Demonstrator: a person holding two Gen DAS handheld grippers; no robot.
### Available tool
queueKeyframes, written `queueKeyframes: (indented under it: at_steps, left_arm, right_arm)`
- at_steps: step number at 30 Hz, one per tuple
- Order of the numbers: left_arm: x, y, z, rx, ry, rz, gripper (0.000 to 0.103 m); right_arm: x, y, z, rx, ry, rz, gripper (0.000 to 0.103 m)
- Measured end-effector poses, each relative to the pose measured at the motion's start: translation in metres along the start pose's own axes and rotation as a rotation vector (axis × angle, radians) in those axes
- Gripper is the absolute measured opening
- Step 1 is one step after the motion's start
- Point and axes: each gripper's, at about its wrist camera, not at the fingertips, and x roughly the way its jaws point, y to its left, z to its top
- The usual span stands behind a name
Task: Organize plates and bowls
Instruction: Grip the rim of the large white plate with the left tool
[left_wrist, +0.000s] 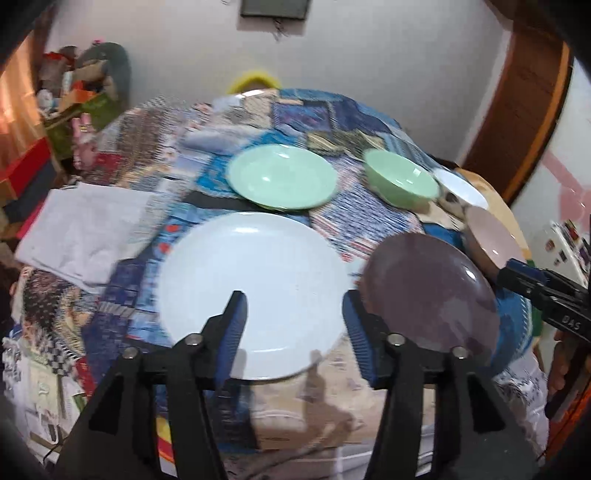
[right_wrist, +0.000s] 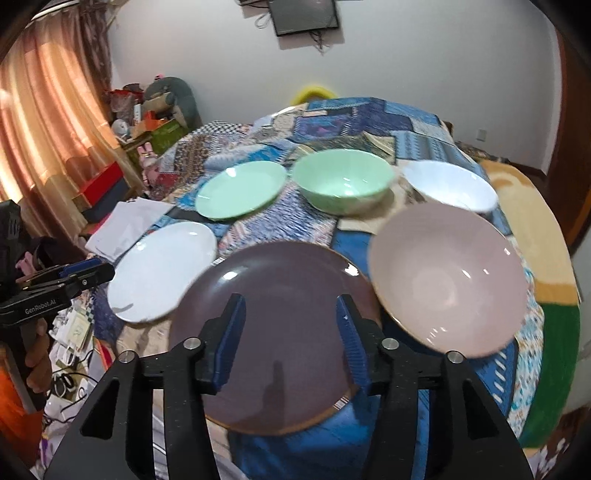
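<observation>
Six pieces of glossy, hard-glazed crockery lie spread over a patchwork quilt (right_wrist: 369, 110) that covers a bed: along the near edge a flat white round plate (left_wrist: 251, 295), a flat mauve-brown round plate with a thin gold rim (right_wrist: 273, 332) and a wide pale pink bowl (right_wrist: 447, 280); behind them, toward the middle of the quilt, a shallow mint green plate (right_wrist: 240, 190), a deep mint green bowl (right_wrist: 343, 181) and a white bowl (right_wrist: 448, 186) close to the right edge. All look stiff, smooth and probably slippery, likely to chip if knocked together, and the soft quilt gives them an uneven seat. The flat plates lie low, so I judge the best hold is a pinch on the near rim, one finger slid under the lip; the bowls offer a raised wall to clamp. The left gripper (left_wrist: 293, 325) hangs above the near part of the white plate, its blue-padded jaws spread wide with nothing between them. The right gripper (right_wrist: 290, 328) hangs likewise over the mauve-brown plate, jaws wide apart and empty. Both tools point forward and downward across the quilt from its near edge, side by side, each held from below by a person's hand
</observation>
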Motion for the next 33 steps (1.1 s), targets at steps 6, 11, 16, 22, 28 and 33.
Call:
queueKeyframes:
  at_steps: [6,11,16,22,28,33]
  left_arm:
    - [0.002,0.035,-0.006,-0.061,0.011,0.051,0.063]
    - [0.013,0.062,-0.014,-0.118,0.052,0.068,0.063]
    - [0.026,0.082,-0.021,-0.167,0.095,0.068,0.063]
    - [0.040,0.098,-0.029,-0.201,0.150,0.042,0.063]
    - [0.052,0.107,-0.032,-0.237,0.187,0.002,0.049]
    - [0.060,0.110,-0.032,-0.254,0.201,-0.040,0.042]
  right_arm:
    - [0.023,0.026,0.019,-0.067,0.024,0.036,0.052]
    - [0.046,0.045,0.032,-0.113,0.059,0.069,0.053]
    - [0.078,0.063,0.043,-0.157,0.114,0.092,0.053]
    - [0.113,0.075,0.048,-0.178,0.215,0.116,0.053]
    - [0.149,0.085,0.055,-0.214,0.326,0.135,0.053]
    - [0.170,0.093,0.056,-0.257,0.396,0.133,0.044]
